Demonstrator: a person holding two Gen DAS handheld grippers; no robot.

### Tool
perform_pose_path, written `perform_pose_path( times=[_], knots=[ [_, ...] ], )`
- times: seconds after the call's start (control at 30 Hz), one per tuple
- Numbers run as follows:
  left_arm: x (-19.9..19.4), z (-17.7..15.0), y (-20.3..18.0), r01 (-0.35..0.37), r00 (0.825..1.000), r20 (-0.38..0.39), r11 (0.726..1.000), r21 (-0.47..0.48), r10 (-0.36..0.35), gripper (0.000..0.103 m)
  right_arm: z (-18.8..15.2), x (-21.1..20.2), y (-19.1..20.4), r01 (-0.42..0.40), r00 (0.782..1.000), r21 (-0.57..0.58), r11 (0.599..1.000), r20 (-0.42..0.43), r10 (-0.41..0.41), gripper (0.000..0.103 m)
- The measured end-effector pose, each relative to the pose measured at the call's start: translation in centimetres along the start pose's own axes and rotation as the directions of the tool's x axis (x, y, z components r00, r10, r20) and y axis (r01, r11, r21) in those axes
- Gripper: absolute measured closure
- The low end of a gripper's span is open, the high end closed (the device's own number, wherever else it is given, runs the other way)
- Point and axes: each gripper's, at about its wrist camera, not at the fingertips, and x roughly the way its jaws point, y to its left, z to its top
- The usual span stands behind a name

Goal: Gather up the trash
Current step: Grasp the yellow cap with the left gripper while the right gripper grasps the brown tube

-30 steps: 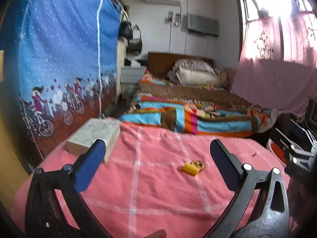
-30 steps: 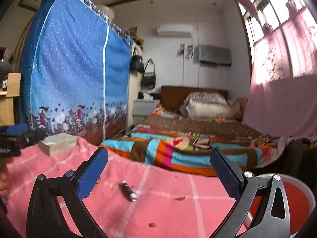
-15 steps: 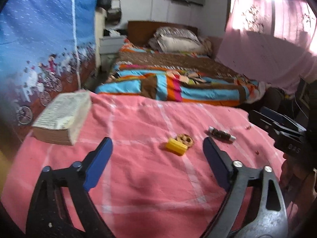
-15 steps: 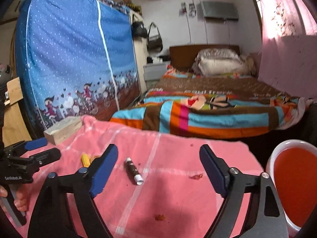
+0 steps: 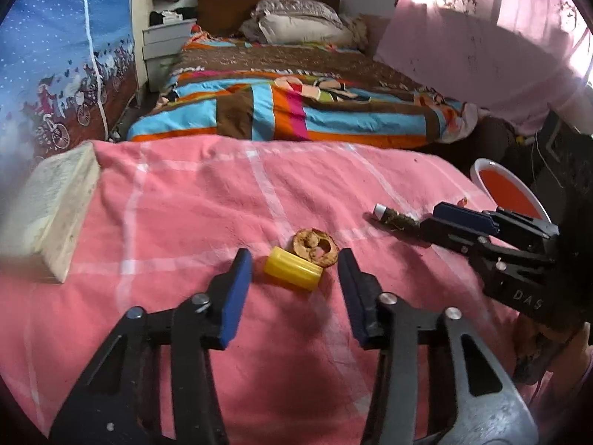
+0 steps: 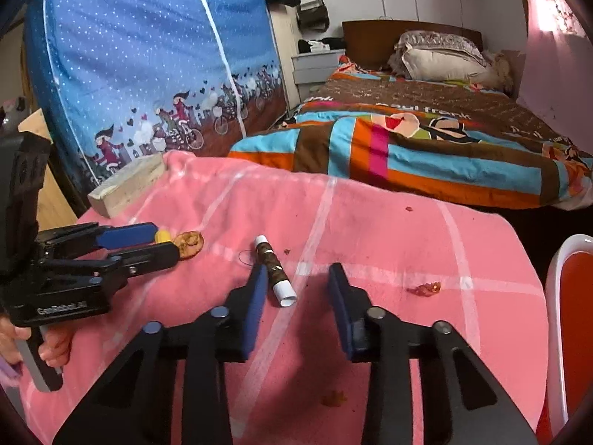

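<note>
The left gripper (image 5: 294,272) is being closed around a yellow cap (image 5: 292,273) lying between its still-parted jaws. The right gripper (image 6: 296,285) is being narrowed around a brown tube (image 6: 274,271), not yet pinched, on the pink cloth (image 5: 185,204).

Printed in white on the black body of the left gripper (image 6: 163,243): "GenRobot.AI", read in the right wrist view. On the black body of the right gripper (image 5: 426,227), seen from the left wrist: the letters "DAS", partly cut off. Across the brown bedspread (image 6: 426,111): pale lettering, with "paul frank" legible.
</note>
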Motion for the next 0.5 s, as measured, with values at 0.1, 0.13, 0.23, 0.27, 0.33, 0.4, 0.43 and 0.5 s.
perform_pose_path(
  times=[0.1,0.13,0.23,0.27,0.33,0.4,0.43,0.5],
  knots=[
    [-0.2,-0.1,0.1,0.016,1.000,0.007,1.000,-0.006,-0.016,0.056,-0.1,0.1,0.0,-0.013,1.000,-0.002,1.000,-0.009,0.013,0.078],
    [-0.1,-0.1,0.2,0.020,1.000,0.009,1.000,-0.007,-0.020,0.058,-0.2,0.2,0.2,-0.020,1.000,-0.010,1.000,-0.015,0.020,0.078],
    [-0.1,-0.2,0.2,0.022,1.000,0.011,1.000,-0.005,-0.022,0.064,-0.2,0.4,0.9,-0.017,0.999,-0.047,0.999,-0.033,0.016,0.080],
    [-0.1,-0.2,0.1,0.021,1.000,0.011,1.000,0.000,-0.021,0.066,-0.2,0.6,1.3,-0.011,0.999,-0.062,0.998,-0.038,0.009,0.083],
    [0.0,-0.3,-0.2,0.015,1.000,0.012,1.000,0.014,-0.015,0.066,-0.2,0.9,1.8,0.002,0.999,-0.082,0.997,-0.050,-0.007,0.091],
    [-0.1,-0.3,-0.5,0.012,1.000,0.015,1.000,0.026,-0.012,0.066,-0.3,1.0,2.0,0.011,0.998,-0.097,0.995,-0.056,-0.016,0.094],
    [-0.2,-0.3,-0.6,0.009,1.000,0.018,0.999,0.032,-0.010,0.066,-0.3,1.0,2.1,0.013,0.998,-0.100,0.995,-0.053,-0.019,0.094],
    [-0.5,-0.3,-0.8,-0.002,0.999,0.034,0.999,0.041,0.001,0.066,-0.4,0.6,2.2,0.020,0.999,-0.110,0.994,-0.037,-0.025,0.094]
  ],
)
